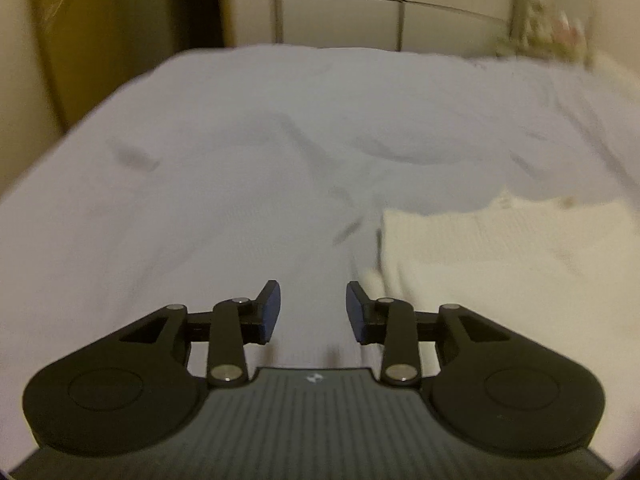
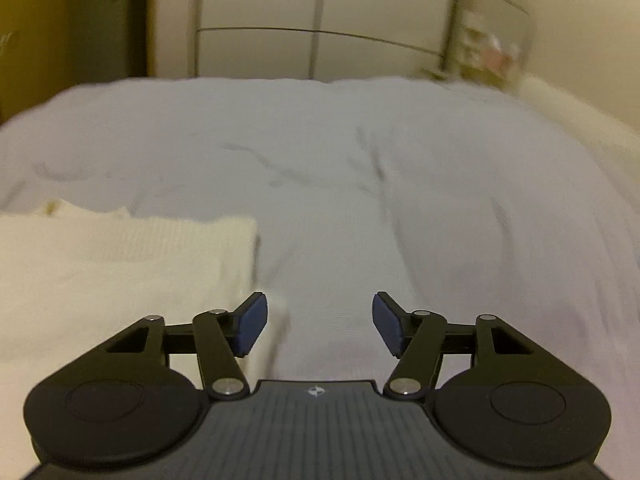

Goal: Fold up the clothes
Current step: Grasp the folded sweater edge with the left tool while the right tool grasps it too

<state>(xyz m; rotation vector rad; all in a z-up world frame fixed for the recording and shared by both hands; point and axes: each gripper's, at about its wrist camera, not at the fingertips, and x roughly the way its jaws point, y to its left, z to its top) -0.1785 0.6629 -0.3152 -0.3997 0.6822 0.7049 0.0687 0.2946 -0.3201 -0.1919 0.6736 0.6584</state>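
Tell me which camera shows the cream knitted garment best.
The right wrist view: the cream knitted garment fills the lower left, with its folded edge and right-hand corner clear. The left wrist view shows the cream knitted garment too, at lower right, but blurrier and cut by the picture's edge.

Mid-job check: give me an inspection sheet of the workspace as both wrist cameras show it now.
Surface: bed under a wrinkled pale lilac sheet.
Job's things: folded cream knitted garment lying flat on the sheet, right of the left gripper, left of the right one.
Clutter: blurred floral item at the far right corner.
Grippers: left gripper open, nothing between its blue pads; right gripper open wider, empty.
Cables: nothing seen.
Surroundings: cream wardrobe doors behind the bed; yellowish wall at left.
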